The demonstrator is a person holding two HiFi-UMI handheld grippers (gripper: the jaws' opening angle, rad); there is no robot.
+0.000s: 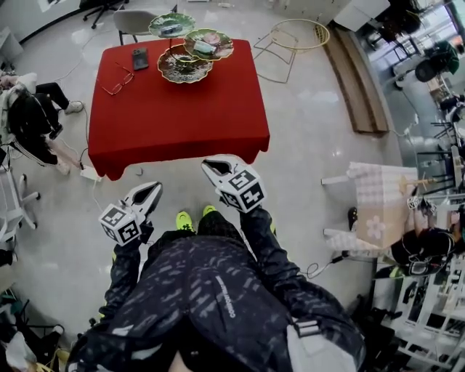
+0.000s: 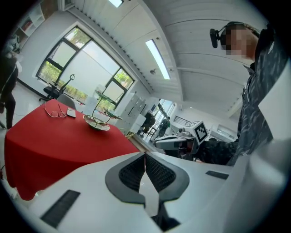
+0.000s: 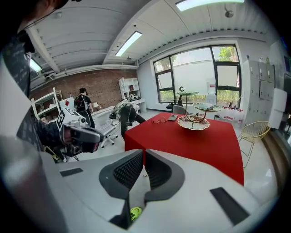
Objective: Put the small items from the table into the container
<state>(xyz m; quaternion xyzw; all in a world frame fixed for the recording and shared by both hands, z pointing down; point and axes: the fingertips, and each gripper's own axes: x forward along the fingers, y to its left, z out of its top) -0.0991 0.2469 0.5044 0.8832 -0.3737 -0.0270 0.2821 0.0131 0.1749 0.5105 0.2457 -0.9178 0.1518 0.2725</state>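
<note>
The glasses (image 1: 116,83) and the phone (image 1: 140,58) lie on the red table (image 1: 178,109) in the upper left of the head view, close to each other near the table's far left corner. Just right of them, at the far edge, stands a three-dish stand (image 1: 184,65). Something pale lies in its two upper dishes, too small to tell what.

The left gripper (image 1: 152,190) and the right gripper (image 1: 211,166) are both at the middle of the head view, over the floor, short of the table's near edge. They point toward the table and touch nothing.

In the left gripper view the left gripper (image 2: 145,157) has its jaws pressed together with nothing between them. The table (image 2: 54,141) fills the left, with the glasses (image 2: 54,111), phone (image 2: 71,112) and stand (image 2: 96,122) on its far part.

In the right gripper view the right gripper (image 3: 144,157) also has its jaws together and empty. The table (image 3: 191,141) lies right of centre, carrying the glasses (image 3: 159,120), phone (image 3: 172,117) and stand (image 3: 193,120).

A grey chair (image 1: 134,22) stands behind the table at the top of the head view.
</note>
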